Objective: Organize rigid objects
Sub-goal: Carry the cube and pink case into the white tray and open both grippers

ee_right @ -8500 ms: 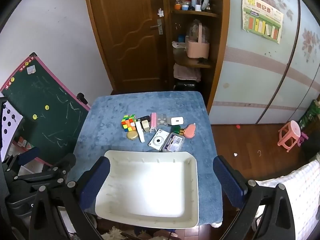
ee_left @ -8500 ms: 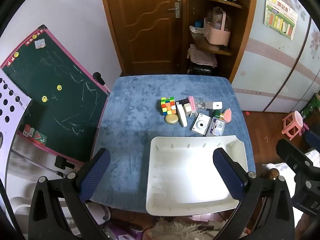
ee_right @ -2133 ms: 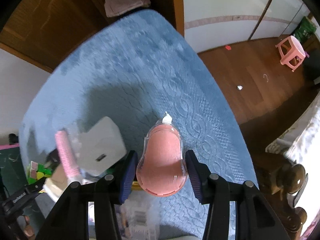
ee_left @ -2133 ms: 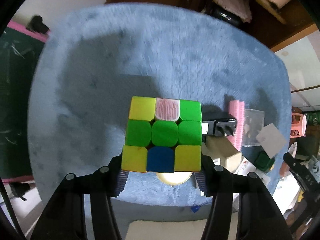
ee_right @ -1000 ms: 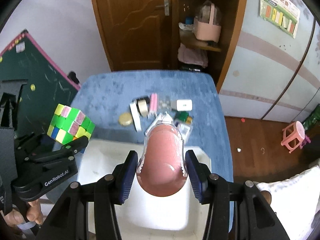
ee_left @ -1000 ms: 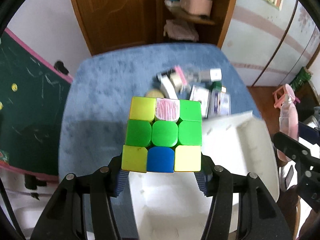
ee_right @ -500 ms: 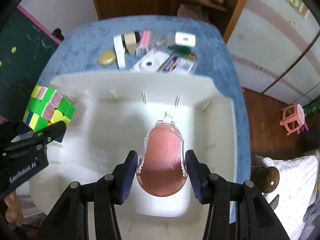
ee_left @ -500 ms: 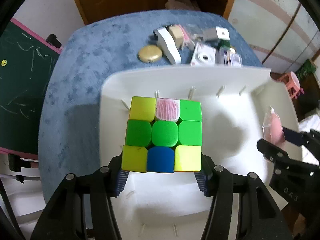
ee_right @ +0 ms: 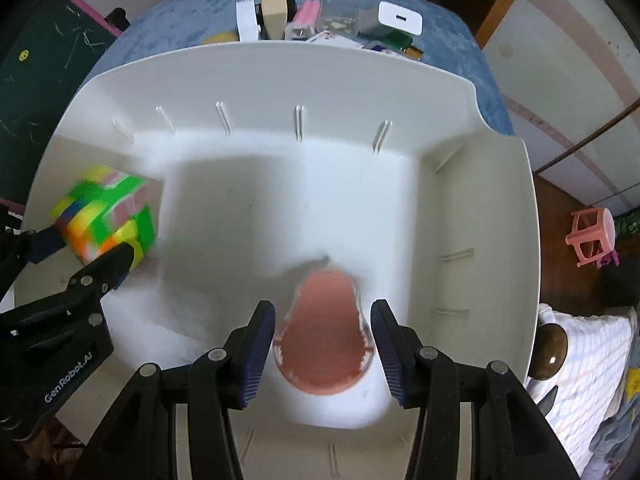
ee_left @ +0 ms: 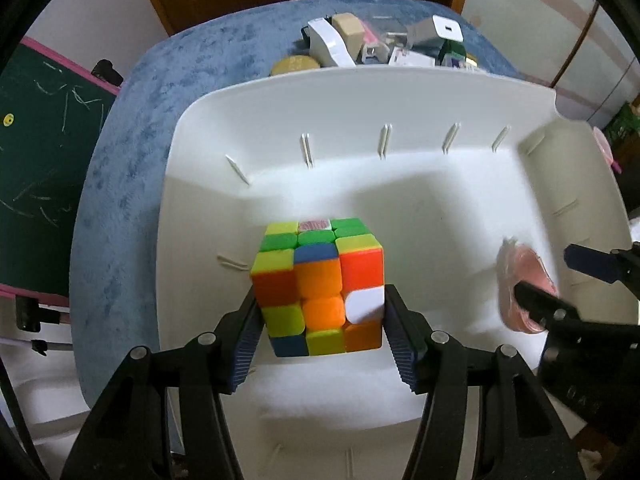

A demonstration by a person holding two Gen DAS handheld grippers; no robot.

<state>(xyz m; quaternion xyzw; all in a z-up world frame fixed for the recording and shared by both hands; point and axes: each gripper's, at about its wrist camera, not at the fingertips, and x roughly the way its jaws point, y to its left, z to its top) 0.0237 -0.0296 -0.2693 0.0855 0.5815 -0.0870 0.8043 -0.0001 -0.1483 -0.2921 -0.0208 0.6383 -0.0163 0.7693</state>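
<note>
In the lower middle of the left wrist view, the puzzle cube (ee_left: 320, 288) sits tipped inside the white tray (ee_left: 360, 96), its orange face turned toward us. The left gripper (ee_left: 322, 336) has just been widening its jaws; the cube is between them, the pads close at its lower sides, but we judge the pinch released, since the cube has rolled out of its earlier square pose. In the lower middle of the right wrist view, the pink clear-shelled case (ee_right: 324, 332) lies blurred between the fingers of the right gripper (ee_right: 323, 354), which has likewise just been opening; slim gaps show on both sides, so the pads no longer press on it.

We expect the cube to be light, stiff and smooth-faced, with layers that can twist; flat opposite faces, taken squarely at mid-height, give the surest hold. The case looks light, hard and slick, perhaps brittle at its thin clear rim; we would take it across its broad lower body, not by the narrow tip.

Half a second ago both things were held firmly above the tray floor: the cube showed its green face square to the camera and the case was sharp between the pads. Now both sit lower, loosened, the cube at the tray's left, the case toward its right. The remaining items (ee_right: 328, 24) lie along the blue cloth (ee_left: 120, 160) beyond the tray's far rim.
</note>
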